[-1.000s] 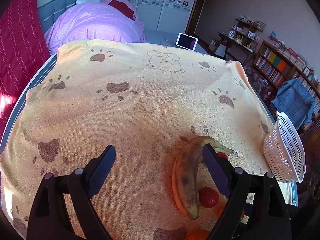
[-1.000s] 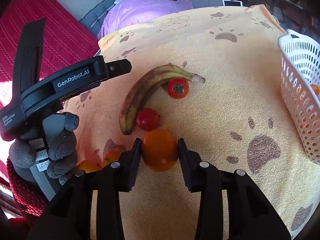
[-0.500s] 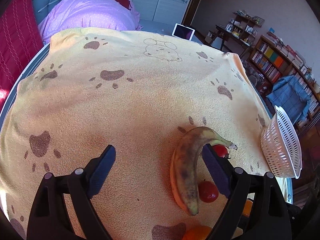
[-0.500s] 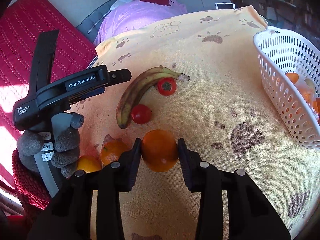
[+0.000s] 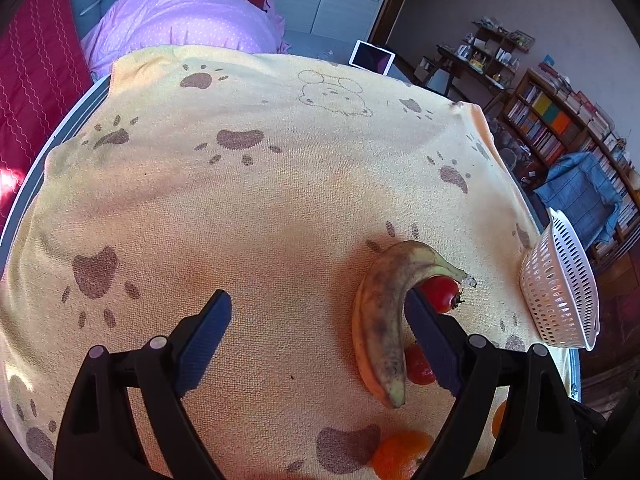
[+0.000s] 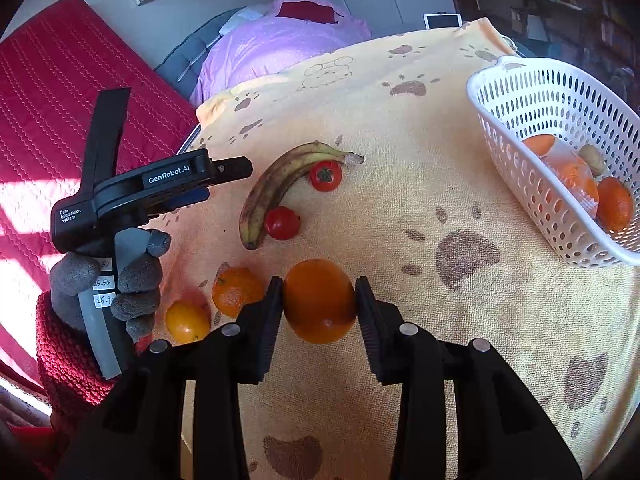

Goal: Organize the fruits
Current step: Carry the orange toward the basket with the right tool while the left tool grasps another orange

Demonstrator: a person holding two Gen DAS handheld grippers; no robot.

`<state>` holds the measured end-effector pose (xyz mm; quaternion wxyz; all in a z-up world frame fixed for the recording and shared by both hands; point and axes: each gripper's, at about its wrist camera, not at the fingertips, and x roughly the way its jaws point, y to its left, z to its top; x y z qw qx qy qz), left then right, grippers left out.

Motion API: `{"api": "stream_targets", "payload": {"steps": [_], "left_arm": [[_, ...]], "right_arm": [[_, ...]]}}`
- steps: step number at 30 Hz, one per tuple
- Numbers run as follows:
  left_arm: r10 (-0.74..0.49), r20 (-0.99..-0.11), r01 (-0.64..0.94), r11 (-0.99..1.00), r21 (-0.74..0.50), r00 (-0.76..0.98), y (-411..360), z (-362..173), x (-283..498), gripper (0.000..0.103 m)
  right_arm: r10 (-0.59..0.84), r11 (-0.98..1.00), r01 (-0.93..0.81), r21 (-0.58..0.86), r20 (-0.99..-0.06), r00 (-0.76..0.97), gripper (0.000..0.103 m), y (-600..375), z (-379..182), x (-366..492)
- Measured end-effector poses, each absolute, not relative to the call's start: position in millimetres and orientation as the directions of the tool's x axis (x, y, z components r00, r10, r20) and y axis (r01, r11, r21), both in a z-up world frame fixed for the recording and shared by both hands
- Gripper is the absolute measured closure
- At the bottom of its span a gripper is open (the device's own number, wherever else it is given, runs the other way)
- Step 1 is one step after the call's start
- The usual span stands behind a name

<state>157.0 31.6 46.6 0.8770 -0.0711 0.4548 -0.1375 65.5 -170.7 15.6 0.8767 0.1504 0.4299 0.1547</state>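
The right hand-held gripper [image 6: 319, 300] is clamped on a round, smooth orange fruit [image 6: 319, 302], its two black pads pressing the fruit's left and right sides and holding it clear of the yellow paw-print towel [image 6: 400, 208] that covers the desk. What the coming move turns on is where the white perforated plastic basket [image 6: 532, 168] lies from this grip: ahead and to the right in the right wrist view, well apart from the fruit, with its open top facing up and a few orange fruits already lying in its lower end. The basket's long axis runs obliquely away from the hand-held gripper, so the near long wall is probably the side to cross. The right hand is plainly the nearer one to it. The left hand-held gripper [image 5: 316, 340] hovers with its jaws spread wide and nothing between them, over by the speckled, overripe yellow banana [image 5: 380, 320] and two small red tomatoes [image 5: 440, 294]; from its view the basket [image 5: 560, 284] sits far off at the towel's right edge.
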Motion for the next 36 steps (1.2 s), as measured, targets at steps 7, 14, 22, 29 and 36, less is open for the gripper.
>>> {"api": "stream_targets", "payload": {"steps": [7,14,22,29,36], "left_arm": [[-0.242,-0.779,0.176,0.969,-0.17,0.579,48,54,110,0.016],[-0.212,-0.797,0.203,0.972,-0.114,0.566,64,50,58,0.016],[-0.253,-0.802,0.251,0.959,-0.133,0.541,62,46,24,0.016],[-0.282,-0.804,0.294,0.945,-0.14,0.524,45,43,20,0.016],[-0.28,-0.808,0.324,0.939,-0.117,0.519,28,31,23,0.021]], "right_arm": [[0.436,0.89,-0.161,0.426,-0.692,0.576,0.065,-171,14,60],[0.454,0.878,-0.172,0.447,-0.667,0.591,0.065,-176,19,56],[0.448,0.875,-0.16,0.456,-0.64,0.625,0.065,-189,29,50],[0.421,0.876,-0.128,0.465,-0.608,0.673,0.065,-210,43,42],[0.4,0.875,-0.103,0.473,-0.586,0.704,0.065,-225,49,34]]}}
